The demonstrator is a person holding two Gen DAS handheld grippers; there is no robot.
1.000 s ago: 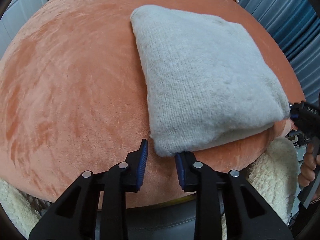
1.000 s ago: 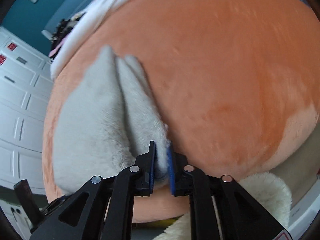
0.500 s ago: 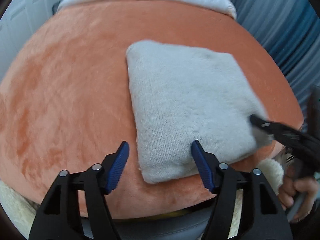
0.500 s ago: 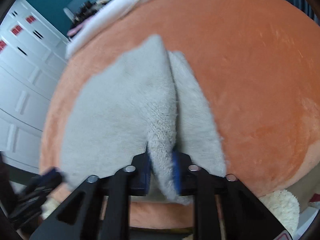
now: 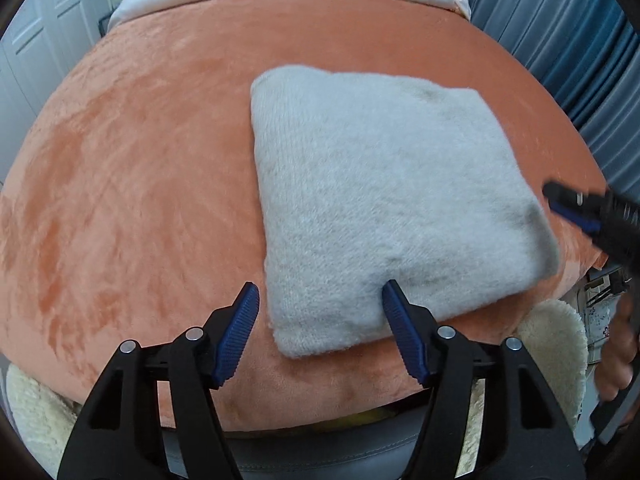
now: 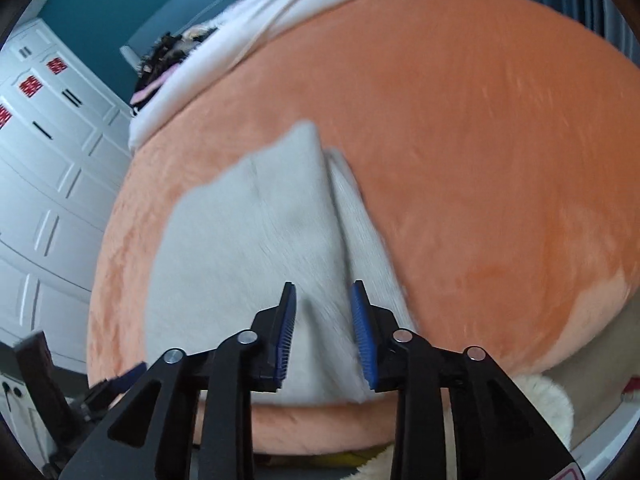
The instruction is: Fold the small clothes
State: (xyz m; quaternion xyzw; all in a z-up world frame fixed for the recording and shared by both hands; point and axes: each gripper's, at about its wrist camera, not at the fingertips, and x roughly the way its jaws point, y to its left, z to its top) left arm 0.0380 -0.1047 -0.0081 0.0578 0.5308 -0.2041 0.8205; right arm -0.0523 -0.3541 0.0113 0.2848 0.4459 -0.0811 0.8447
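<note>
While the folded cloth (image 5: 384, 200) lies on the orange bed (image 5: 140, 168), left fingers (image 5: 320, 336) straddle its near corner, spread; right fingers (image 6: 324, 332) are opening over its near edge

Soft, even daylight fills both views, with no glare. Fisheye bending curves the plush orange blanket (image 5: 140, 168) and darkens the corners. The folded pale grey knitted garment (image 6: 248, 248) is motion-blurred in the right wrist view, sharper in the left.

We see the right tongs (image 5: 576, 210) smeared by motion and cut off at the frame's right side, a hand (image 5: 616, 364) beside them mostly cropped, the folded grey cloth (image 6: 256, 264) blurred in the right wrist view, its near edge hidden behind the tongs' arms
</note>
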